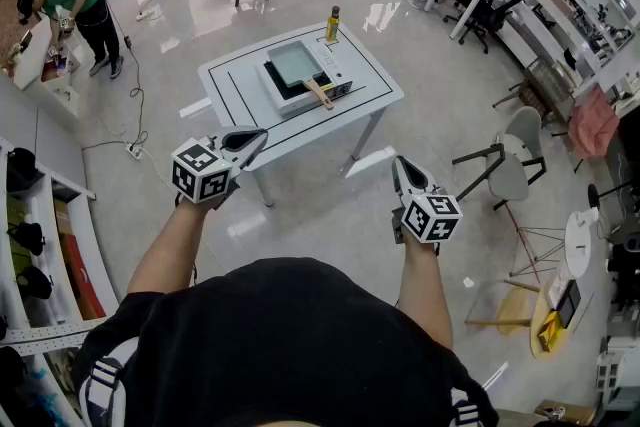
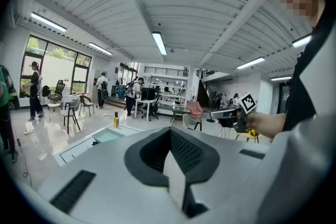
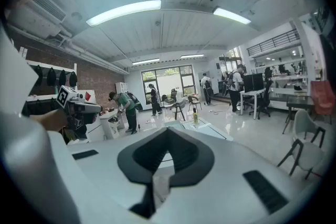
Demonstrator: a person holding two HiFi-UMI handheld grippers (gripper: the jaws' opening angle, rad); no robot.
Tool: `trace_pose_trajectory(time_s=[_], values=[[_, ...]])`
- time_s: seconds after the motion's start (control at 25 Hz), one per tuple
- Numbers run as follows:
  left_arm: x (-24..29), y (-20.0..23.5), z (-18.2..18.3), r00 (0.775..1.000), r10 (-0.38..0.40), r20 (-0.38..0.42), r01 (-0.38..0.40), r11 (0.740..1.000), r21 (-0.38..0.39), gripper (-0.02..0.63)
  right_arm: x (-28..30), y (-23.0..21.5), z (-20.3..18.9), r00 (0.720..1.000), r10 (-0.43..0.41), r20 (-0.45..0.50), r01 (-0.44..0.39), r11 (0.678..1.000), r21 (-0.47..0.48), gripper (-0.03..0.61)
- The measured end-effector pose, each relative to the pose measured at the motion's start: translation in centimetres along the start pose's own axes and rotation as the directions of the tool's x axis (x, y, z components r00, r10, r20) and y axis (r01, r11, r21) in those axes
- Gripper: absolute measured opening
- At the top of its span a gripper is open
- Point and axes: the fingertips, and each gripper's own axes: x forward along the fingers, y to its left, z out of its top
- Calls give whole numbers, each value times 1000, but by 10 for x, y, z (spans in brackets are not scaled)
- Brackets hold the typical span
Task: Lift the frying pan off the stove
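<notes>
A rectangular frying pan (image 1: pixel 296 63) with a wooden handle (image 1: pixel 320 95) sits on a portable stove (image 1: pixel 338 89) on a white table (image 1: pixel 375 85) some way ahead of me. My left gripper (image 1: pixel 258 137) is held up near my body, jaws shut and empty, well short of the table. My right gripper (image 1: pixel 398 165) is also shut and empty, level with the table's near right corner but apart from it. In the left gripper view the pan (image 2: pixel 107 135) shows beyond the closed jaws of the left gripper (image 2: pixel 170 131). The right gripper (image 3: pixel 167 129) likewise holds nothing.
A yellow bottle (image 1: pixel 332 23) stands at the table's far edge behind the stove. A grey chair (image 1: pixel 510 165) stands to the right of the table. A person in green (image 1: pixel 80 0) bends over a counter at the far left. Shelving (image 1: pixel 40 245) runs along my left.
</notes>
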Motion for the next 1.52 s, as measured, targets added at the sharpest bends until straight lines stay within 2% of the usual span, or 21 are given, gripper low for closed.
trace_pose_trajectory(time_s=[0.44, 0.76, 1.08, 1.52], values=[[-1, 20, -3, 1000, -20, 8, 20, 1000, -14, 8, 7, 4, -4, 1000, -26, 2, 26, 999, 23, 5], [-4, 30, -8, 999, -44, 5, 44, 999, -19, 8, 14, 4, -9, 998, -58, 26, 55, 992, 110, 5], [-11, 42, -15, 999, -51, -8, 51, 998, -27, 8, 20, 13, -16, 998, -56, 3, 56, 993, 107, 5], [23, 37, -26, 997, -56, -53, 54, 998, -36, 8, 34, -16, -28, 1000, -19, -22, 22, 990, 140, 5]])
